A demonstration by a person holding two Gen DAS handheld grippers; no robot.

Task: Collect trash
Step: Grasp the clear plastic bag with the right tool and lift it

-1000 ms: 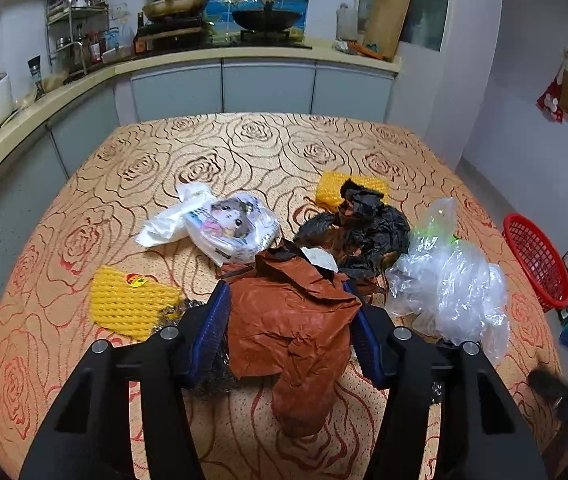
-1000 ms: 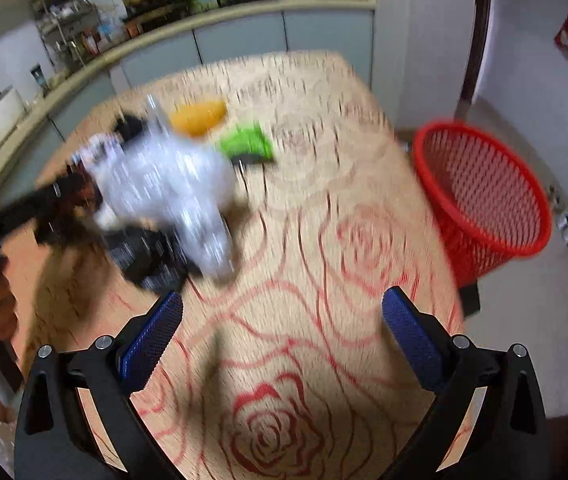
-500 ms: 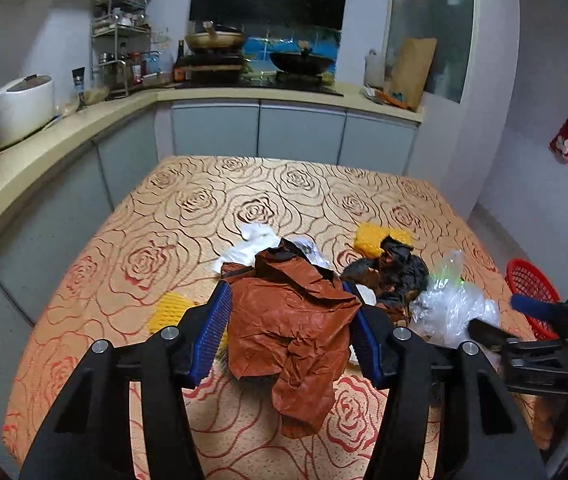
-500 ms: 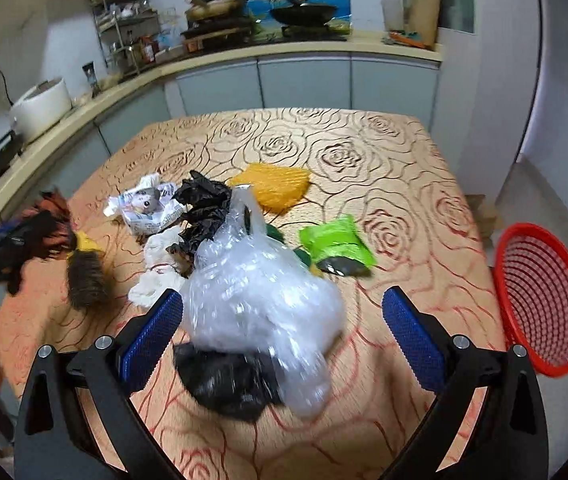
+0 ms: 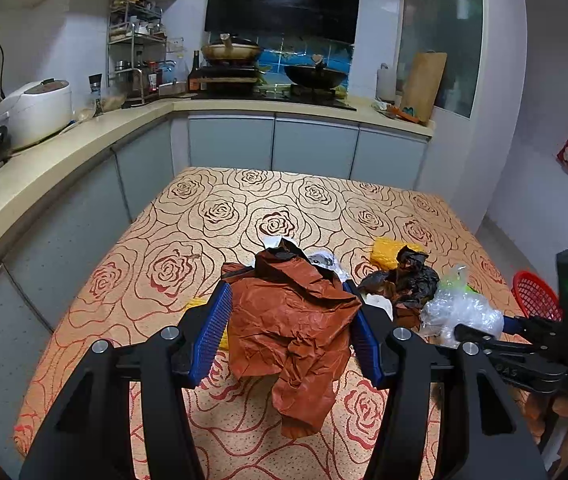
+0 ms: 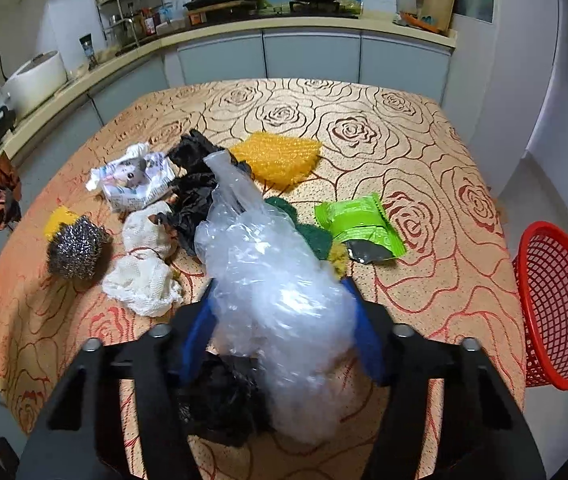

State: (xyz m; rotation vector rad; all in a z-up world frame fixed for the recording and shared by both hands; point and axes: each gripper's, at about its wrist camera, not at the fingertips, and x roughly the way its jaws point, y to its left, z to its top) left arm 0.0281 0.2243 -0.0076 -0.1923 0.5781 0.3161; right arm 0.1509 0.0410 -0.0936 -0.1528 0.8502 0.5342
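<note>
My left tool is clenched on a crumpled brown paper wrapper, held clear above the bench. My right tool has just been closing, and the clear plastic bag now bulges between its blue pads, which appear to press into it from both sides. The bag is soft and springy, so I'd judge the grip needs firming before any lift, raising slowly so the black plastic under it doesn't drag along. The red basket stands off the bench's right edge, near side; both loads probably go there, one at a time to avoid crossing tools. Hard to read: the bag hides the right pads' contact and whatever lies beneath it. From the left view the wrapper covers the trash behind it. The basket's right side is cut off, so I can't see what it holds.
</note>
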